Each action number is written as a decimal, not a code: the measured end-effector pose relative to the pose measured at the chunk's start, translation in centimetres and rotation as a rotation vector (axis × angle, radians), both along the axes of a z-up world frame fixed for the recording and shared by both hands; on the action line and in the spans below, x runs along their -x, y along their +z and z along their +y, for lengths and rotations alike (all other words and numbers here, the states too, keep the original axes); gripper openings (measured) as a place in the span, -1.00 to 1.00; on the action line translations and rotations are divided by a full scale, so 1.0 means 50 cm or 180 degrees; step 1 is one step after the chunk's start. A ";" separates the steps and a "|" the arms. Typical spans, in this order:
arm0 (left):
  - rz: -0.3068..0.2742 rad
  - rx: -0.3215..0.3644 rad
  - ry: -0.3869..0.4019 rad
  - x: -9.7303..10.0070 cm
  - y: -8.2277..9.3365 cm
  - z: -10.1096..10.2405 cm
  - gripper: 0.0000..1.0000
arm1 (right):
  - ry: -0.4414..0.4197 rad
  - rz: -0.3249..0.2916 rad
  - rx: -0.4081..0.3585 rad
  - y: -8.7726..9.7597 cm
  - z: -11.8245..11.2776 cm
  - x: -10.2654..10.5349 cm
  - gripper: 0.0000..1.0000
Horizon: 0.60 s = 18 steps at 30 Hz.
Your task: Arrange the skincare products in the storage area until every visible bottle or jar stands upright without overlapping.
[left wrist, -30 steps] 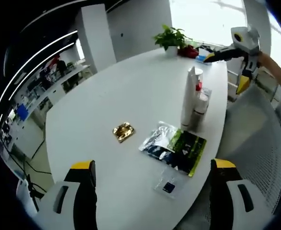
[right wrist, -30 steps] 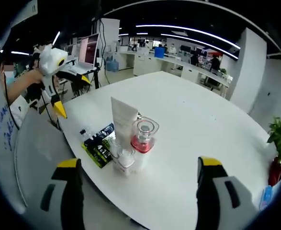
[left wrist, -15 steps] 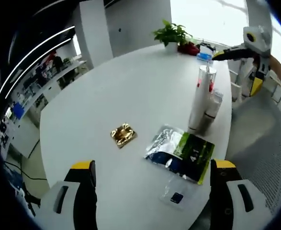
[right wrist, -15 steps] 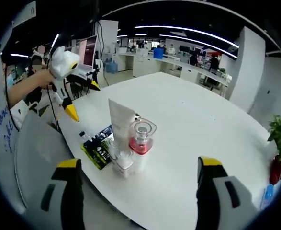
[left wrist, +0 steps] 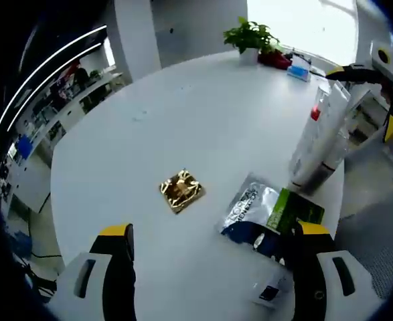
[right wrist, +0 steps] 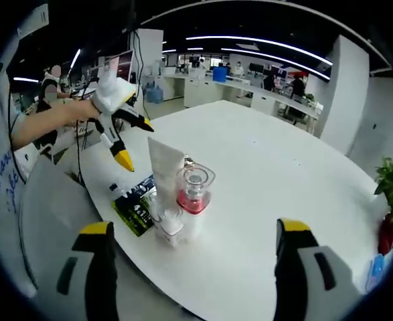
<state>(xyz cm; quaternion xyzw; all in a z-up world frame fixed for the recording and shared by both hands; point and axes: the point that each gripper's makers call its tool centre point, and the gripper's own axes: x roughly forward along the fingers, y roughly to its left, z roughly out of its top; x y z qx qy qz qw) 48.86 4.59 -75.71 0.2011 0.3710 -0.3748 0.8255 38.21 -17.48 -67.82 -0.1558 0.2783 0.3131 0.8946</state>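
White tube (right wrist: 164, 175), three small bottles (right wrist: 171, 223)

left tool (left wrist: 209, 281): 2 black jaws, yellow tips | right tool (right wrist: 193, 267): same, white body | sleeve (right wrist: 27, 148): white

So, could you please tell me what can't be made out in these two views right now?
- Small clear bottles, right gripper view: the white tube and the red-based bottle crowd them; their number is unclear.
- Sachets, left gripper view: the right jaw of the left gripper covers their near edge, and the print is too small.
- Gold packet: too small to identify.
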 end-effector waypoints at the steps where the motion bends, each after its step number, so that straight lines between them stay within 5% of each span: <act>1: 0.0011 0.0002 0.0019 -0.005 -0.004 0.000 0.94 | -0.0005 -0.0009 -0.0001 0.000 -0.001 -0.001 1.00; 18: 0.0305 -0.0104 0.0022 -0.049 -0.081 -0.029 0.95 | 0.0035 0.0059 -0.0013 -0.012 -0.001 -0.002 0.99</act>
